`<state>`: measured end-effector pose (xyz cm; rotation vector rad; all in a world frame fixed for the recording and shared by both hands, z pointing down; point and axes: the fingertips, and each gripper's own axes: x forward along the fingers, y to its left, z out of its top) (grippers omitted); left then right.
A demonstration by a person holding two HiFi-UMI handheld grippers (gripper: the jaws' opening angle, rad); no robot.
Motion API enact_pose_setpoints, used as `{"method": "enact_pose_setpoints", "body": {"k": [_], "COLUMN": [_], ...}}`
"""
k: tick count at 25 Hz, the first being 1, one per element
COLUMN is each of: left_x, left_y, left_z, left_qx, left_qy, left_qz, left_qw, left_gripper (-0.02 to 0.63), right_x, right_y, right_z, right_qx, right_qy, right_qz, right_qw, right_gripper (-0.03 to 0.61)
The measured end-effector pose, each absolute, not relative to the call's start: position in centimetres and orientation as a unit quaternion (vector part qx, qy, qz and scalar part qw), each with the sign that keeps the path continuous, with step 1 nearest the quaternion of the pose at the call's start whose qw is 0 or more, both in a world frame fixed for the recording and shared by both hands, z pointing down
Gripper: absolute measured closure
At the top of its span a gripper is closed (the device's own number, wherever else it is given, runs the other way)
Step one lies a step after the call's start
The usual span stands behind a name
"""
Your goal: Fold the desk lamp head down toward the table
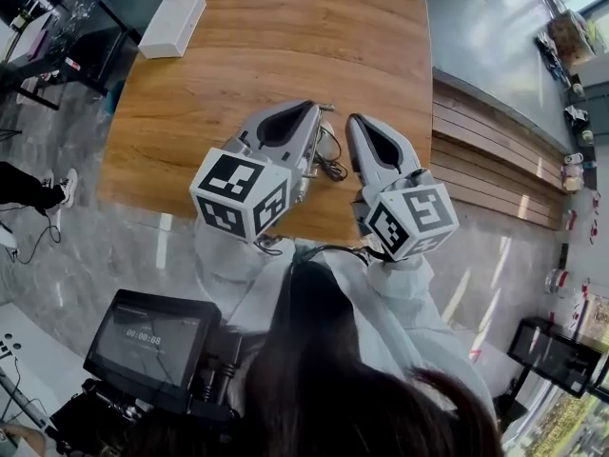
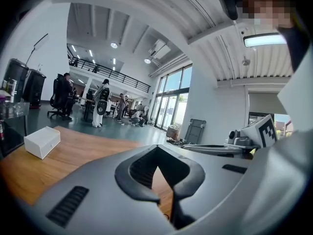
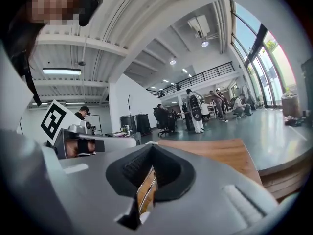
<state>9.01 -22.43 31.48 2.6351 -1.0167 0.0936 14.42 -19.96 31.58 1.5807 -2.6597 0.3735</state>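
You hold the grey plastic left gripper (image 1: 317,112) and grey plastic right gripper (image 1: 354,124) side by side, nearly level, jaws closed and empty.

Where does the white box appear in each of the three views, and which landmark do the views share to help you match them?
Head view: the white box lies at the upper left, near the table's far left corner.
Left gripper view: the white box sits at the left, on the tabletop.
Right gripper view: not visible.
Shared landmark: the wooden table shows in all three views.
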Motion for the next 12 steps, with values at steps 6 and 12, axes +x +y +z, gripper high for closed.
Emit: {"method": "enact_pose_setpoints", "body": {"k": [6, 12], "left_x": [9.81, 9.74], "left_y": [-22.07, -21.93], "left_z": [31.34, 31.20], "left_qx": [0.925, 0.925], "left_qy": [-0.346, -0.344], "left_qz": [0.034, 0.026], "left_qw": [0.155, 0.161], "left_gripper": [0.612, 0.612], "right_x": [14.41, 14.35], "right_y": [-19.68, -19.63], "right_z": [31.26, 31.17], "right_qx": [0.505, 0.505], "right_qy": [-0.856, -0.855], "right_qz": [0.113, 0.118], "right_qw": [0.020, 0.015], "right_gripper": [0.580, 0.578]}}
